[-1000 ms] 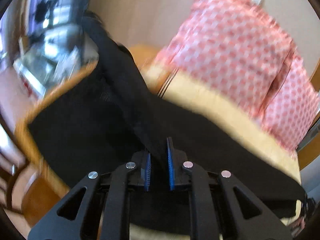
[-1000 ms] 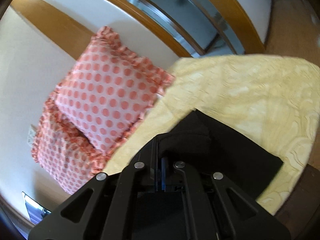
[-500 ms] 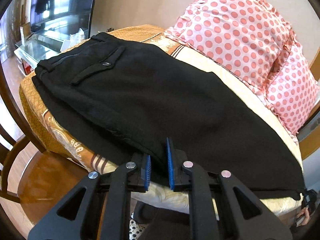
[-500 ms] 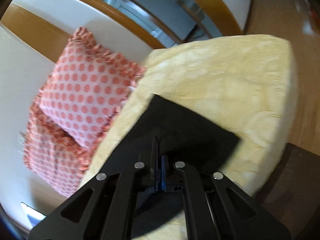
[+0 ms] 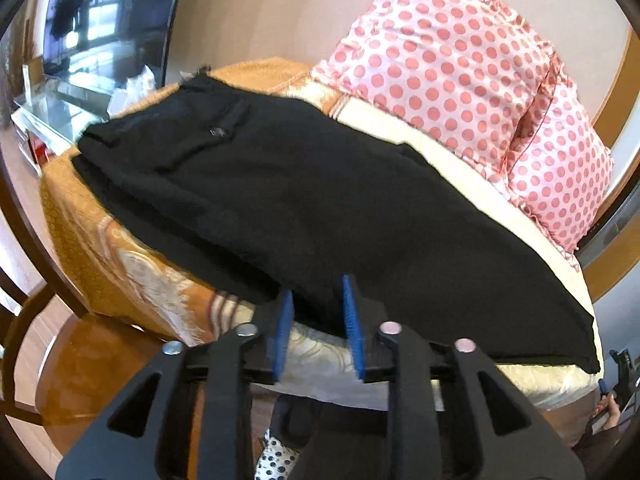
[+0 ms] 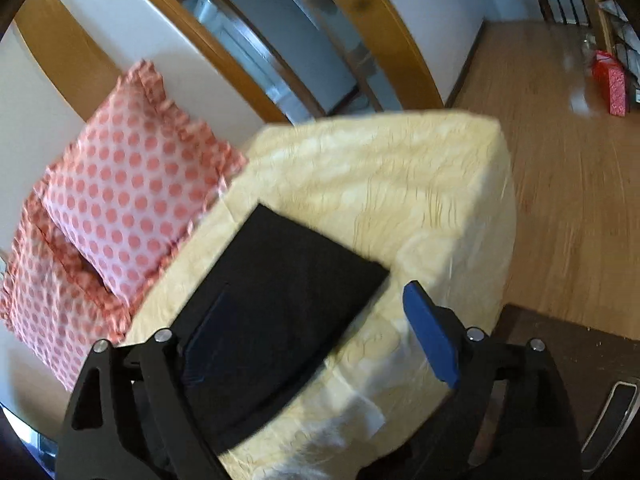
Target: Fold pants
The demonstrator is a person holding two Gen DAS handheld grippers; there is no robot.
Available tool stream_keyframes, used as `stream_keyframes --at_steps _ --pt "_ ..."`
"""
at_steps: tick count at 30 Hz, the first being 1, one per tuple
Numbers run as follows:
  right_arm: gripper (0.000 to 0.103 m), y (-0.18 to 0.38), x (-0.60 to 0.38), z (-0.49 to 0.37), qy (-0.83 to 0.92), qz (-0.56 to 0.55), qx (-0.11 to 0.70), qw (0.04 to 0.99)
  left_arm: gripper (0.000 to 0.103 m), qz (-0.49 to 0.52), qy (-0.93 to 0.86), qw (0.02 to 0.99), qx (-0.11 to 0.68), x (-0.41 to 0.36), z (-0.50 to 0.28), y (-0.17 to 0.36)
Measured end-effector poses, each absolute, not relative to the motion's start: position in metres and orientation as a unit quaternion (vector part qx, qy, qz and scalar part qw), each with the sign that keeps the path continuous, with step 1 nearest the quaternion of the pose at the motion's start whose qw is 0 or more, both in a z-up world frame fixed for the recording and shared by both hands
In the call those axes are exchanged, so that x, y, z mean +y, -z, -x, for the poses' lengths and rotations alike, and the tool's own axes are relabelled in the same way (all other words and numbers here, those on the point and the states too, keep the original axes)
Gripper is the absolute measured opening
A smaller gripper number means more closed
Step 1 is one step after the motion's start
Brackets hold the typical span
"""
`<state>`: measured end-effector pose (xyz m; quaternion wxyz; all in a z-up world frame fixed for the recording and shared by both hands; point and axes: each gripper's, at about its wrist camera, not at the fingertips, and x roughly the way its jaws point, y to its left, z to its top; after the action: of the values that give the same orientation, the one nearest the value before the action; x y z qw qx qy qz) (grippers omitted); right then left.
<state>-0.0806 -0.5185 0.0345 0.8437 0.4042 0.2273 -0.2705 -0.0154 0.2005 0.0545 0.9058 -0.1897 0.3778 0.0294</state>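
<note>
Black pants (image 5: 320, 208) lie flat along the bed, folded lengthwise, waistband and back pocket at the far left, leg ends at the right. My left gripper (image 5: 316, 312) is partly open at the pants' near edge, with the fabric edge between or just past its blue pads (image 5: 352, 312); it does not pinch the cloth. In the right wrist view the leg ends (image 6: 280, 300) lie on the yellow bedspread (image 6: 400, 184). My right gripper (image 6: 316, 328) is wide open around the leg end, holding nothing.
Two pink polka-dot pillows (image 5: 460, 76) (image 6: 128, 192) lean against the wall behind the pants. A wooden chair (image 5: 80, 364) stands by the bed's left end. Wood floor (image 6: 560, 160) lies past the bed's right end. A dark table edge (image 6: 560, 344) is at lower right.
The pants came down from a raised drape to lie flat. Both grippers opened and let go of the cloth; the right one opened wide and pulled back.
</note>
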Motion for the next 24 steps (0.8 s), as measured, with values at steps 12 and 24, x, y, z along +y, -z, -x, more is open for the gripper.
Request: stream_keyframes --at_steps 12,24 --pt "0.044 -0.023 -0.494 0.061 0.284 -0.427 0.264 0.817 0.083 0.147 -0.088 0.948 0.267 0.208 0.023 -0.094" --pt "0.006 -0.069 -0.455 0.012 0.171 -0.372 0.188 0.893 0.087 0.174 -0.074 0.926 0.326 0.212 -0.005 -0.036"
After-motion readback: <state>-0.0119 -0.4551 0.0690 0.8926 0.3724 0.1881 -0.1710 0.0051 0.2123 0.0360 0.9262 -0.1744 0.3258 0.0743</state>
